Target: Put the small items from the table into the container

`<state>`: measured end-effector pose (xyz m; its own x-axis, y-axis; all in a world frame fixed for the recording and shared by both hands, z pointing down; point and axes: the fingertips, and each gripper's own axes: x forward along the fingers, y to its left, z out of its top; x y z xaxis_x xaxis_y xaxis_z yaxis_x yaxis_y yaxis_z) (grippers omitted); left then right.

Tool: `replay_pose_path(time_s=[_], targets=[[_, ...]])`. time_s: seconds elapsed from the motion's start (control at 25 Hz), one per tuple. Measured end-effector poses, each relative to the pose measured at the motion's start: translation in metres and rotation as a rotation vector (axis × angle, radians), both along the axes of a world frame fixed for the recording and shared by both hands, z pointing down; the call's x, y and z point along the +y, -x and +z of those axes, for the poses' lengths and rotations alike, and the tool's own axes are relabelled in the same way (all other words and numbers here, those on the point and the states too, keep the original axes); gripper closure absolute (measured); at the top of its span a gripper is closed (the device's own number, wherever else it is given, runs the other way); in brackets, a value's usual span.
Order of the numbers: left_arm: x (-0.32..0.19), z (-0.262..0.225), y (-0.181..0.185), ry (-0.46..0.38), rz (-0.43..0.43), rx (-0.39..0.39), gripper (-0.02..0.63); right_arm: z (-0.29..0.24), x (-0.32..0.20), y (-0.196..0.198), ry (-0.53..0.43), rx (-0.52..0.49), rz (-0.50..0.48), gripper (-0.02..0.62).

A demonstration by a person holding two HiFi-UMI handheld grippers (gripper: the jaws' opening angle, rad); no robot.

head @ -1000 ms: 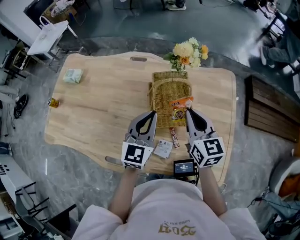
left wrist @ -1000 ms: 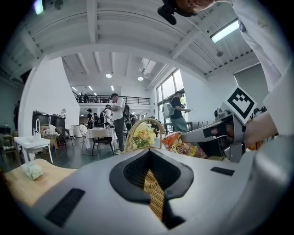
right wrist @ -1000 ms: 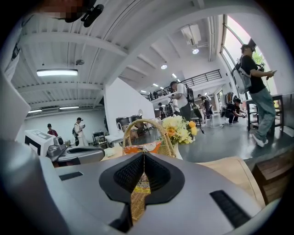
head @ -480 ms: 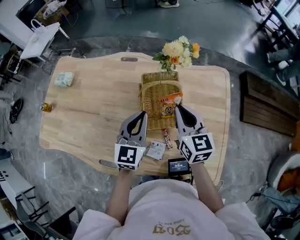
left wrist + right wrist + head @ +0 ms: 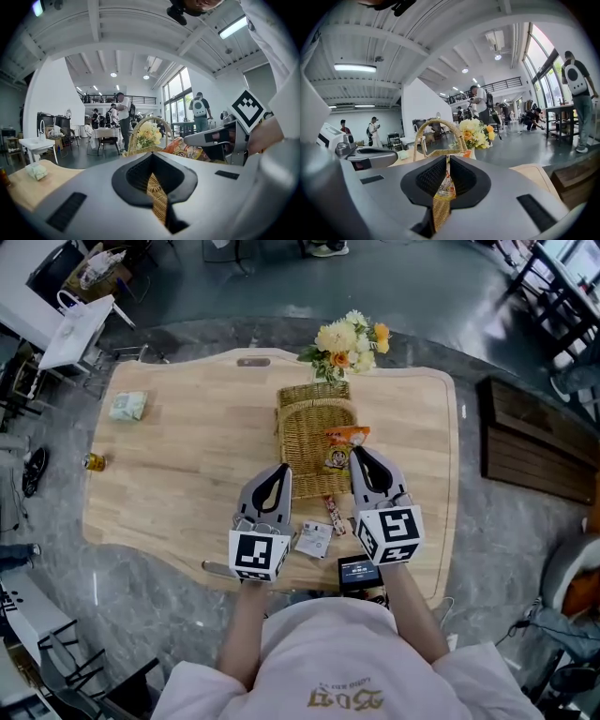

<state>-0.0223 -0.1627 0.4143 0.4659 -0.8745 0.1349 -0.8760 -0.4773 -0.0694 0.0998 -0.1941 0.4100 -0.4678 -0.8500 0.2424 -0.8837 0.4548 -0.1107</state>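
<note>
The right gripper (image 5: 356,452) has its jaws all but closed, pinching the near right edge of an orange and yellow snack packet (image 5: 337,456). In the right gripper view the packet's thin edge stands upright in the narrow slit between the two jaws. The packet hangs over the right half of the wicker basket (image 5: 302,439), above its open top, with the orange end pointing far.

The left gripper (image 5: 281,469) has its jaws drawn together with only a thin slit left, and nothing is caught in it. The left gripper view shows just the basket's weave beyond the slit. Its tip is just beside the basket's near left wall; whether it touches the weave cannot be told.

The basket stands at the middle of the wooden worktop (image 5: 187,465), its handle arching over the far end, and a bunch of yellow and white flowers (image 5: 342,337) sits just beyond it at the far edge.

Near the basket, between the two grippers, lie a slim snack bar (image 5: 332,514) and a small white sachet (image 5: 314,538). Well apart at the far left lies a pale green packet (image 5: 127,406), and nearer the left edge a small yellow can (image 5: 94,461). A black device (image 5: 361,570) sits at the worktop's near edge.
</note>
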Motion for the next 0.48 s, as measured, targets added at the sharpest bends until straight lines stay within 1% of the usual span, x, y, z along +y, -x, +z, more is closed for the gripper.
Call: replay_pose_path(time_s=[0.16, 0.48], targets=[[0.005, -0.004, 0.001, -0.007, 0.000, 0.002, 0.612, -0.002, 0.009, 0.002, 0.000, -0.021, -0.014, 0.568], [0.023, -0.019, 0.003, -0.039, 0.005, 0.006, 0.612, -0.009, 0.031, 0.000, -0.010, -0.008, 0.015, 0.568]])
